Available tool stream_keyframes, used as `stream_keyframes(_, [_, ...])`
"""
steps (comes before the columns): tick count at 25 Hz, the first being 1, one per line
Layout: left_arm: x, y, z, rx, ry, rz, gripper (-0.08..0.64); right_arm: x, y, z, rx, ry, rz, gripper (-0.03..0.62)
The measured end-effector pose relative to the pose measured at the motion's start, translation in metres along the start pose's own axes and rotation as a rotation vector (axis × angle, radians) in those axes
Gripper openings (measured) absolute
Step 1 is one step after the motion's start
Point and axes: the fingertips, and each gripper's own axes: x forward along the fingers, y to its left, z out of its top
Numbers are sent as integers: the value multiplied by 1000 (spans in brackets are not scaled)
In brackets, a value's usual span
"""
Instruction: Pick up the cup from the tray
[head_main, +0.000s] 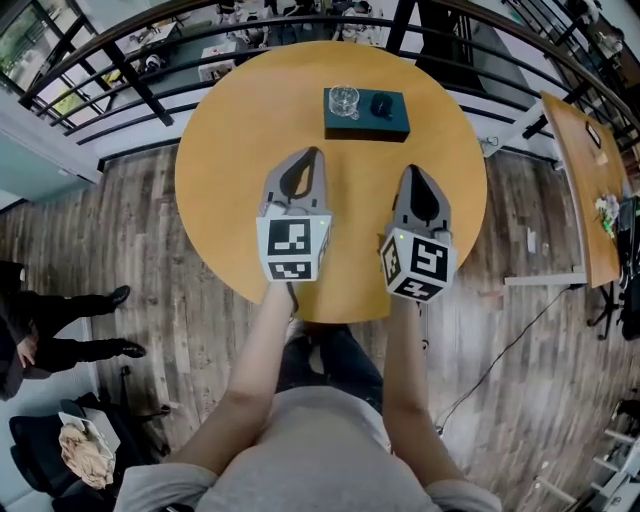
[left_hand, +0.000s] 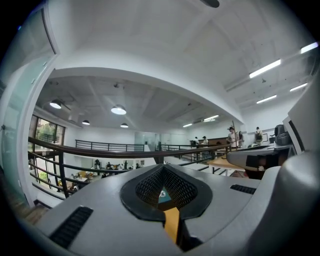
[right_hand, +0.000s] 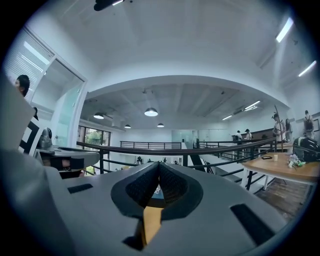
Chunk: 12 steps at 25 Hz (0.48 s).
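A clear glass cup (head_main: 344, 100) stands on the left half of a dark teal tray (head_main: 395, 126) at the far side of the round orange table (head_main: 225, 160). A small dark object (head_main: 382, 104) sits beside the cup on the tray. My left gripper (head_main: 314, 153) hovers over the table's middle, short of the tray, with its jaws together and nothing between them. My right gripper (head_main: 415, 170) hangs level beside it, also shut and empty. In the left gripper view a sliver of the tray (left_hand: 163, 195) shows through the gap under the closed tips.
A black railing (head_main: 300, 25) curves round behind the table. A second wooden table (head_main: 585, 180) with small items stands at the right. A person's legs (head_main: 70, 322) and a chair with a bag (head_main: 85, 445) are at the lower left.
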Motion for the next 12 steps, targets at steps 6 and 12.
stream_keyframes(6, [35, 1, -8, -10, 21, 44, 5, 36, -22, -9, -5, 17, 43, 6])
stream_keyframes(12, [52, 3, -20, -12, 51, 67, 5, 61, -32, -23, 4, 47, 68, 6])
